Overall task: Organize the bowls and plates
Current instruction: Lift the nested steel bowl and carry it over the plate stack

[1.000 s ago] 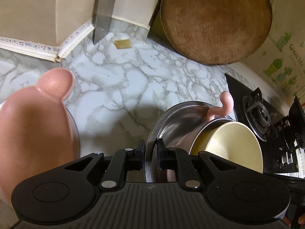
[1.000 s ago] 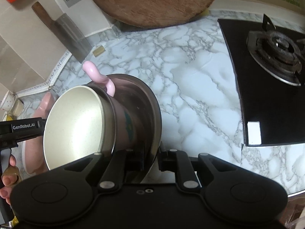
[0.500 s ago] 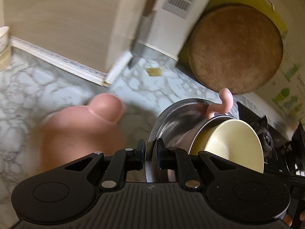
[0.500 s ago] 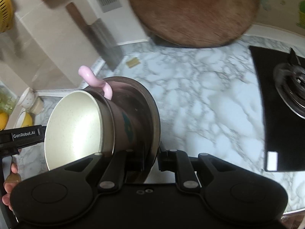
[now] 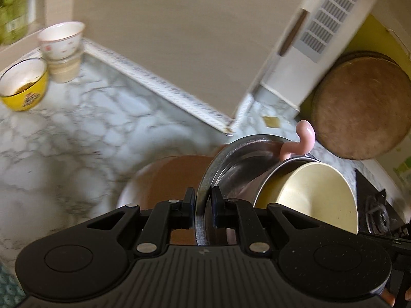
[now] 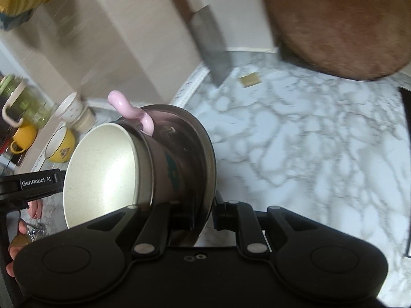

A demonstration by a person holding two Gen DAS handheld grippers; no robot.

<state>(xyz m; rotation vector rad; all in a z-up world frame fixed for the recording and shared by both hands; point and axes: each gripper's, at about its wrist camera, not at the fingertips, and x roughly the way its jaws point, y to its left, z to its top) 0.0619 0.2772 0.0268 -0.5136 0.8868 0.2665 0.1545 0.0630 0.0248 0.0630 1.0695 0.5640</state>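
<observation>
Lifted steel plate (image 5: pixel 226 159) (rim between fingers (image 5: pixel 189 200))

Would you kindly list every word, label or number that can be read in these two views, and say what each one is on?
"GenRobot.AI": white lettering on the black body of the left tongs, seen in the right wrist view.
Yellow bowl: a dark printed design on its side, too blurred to read.
White cup: small red marks, not legible.
Pink mug: a teal mark on its side, no readable text.

Cream-lined pink mug (image 6: pixel 108 169), silver plate (image 5: pixel 231 159), white-grey marbled counter (image 6: pixel 308 138).
</observation>
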